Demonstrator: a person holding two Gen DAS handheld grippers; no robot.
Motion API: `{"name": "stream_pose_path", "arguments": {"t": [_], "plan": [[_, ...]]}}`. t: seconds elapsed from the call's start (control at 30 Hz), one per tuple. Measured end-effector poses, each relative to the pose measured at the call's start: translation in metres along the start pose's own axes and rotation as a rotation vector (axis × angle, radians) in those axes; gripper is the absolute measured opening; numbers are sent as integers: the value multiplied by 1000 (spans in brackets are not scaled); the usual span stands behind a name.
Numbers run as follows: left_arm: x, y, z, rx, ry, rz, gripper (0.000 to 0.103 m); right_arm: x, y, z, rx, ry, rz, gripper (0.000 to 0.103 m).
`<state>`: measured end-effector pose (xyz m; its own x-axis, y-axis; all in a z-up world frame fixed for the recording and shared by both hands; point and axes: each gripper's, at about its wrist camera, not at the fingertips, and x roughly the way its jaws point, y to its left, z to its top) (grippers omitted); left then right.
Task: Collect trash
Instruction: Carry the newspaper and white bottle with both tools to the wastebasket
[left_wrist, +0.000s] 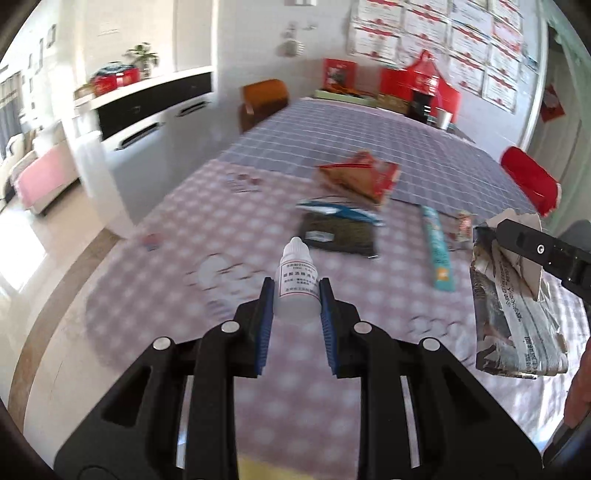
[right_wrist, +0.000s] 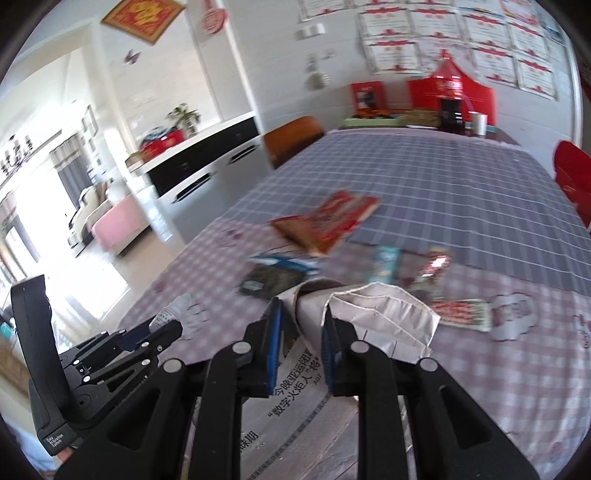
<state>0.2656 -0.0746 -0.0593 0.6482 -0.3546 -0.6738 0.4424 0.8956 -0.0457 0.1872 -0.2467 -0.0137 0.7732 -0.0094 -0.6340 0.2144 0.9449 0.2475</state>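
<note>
My left gripper is shut on a small white dropper bottle and holds it above the checked tablecloth. My right gripper is shut on the rim of a folded newspaper bag, which hangs open at the right in the left wrist view. On the table lie a red and brown snack packet, a dark packet with a blue strip, a long teal wrapper and a small shiny wrapper. The left gripper shows at the lower left of the right wrist view.
A red and green wrapper lies to the right of the bag. Red boxes and a metal cup stand at the table's far end. A brown chair stands at the far left, a red chair at the right. A white cabinet lines the left wall.
</note>
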Motion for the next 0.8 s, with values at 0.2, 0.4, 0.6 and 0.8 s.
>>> {"name": "stream_pose_path", "arguments": {"t": [0.2, 0.4, 0.6, 0.8], "plan": [[-21, 54, -23, -72, -17, 63, 24, 18, 64, -7, -82, 37, 82, 19], [-39, 111, -50, -169, -12, 136, 24, 37, 133, -17, -179, 82, 166, 19], [-55, 175, -85, -291, 19, 234, 24, 56, 204, -34, -275, 139, 259, 19], [-68, 233, -121, -404, 58, 325, 24, 74, 276, -56, -377, 196, 352, 19]]}}
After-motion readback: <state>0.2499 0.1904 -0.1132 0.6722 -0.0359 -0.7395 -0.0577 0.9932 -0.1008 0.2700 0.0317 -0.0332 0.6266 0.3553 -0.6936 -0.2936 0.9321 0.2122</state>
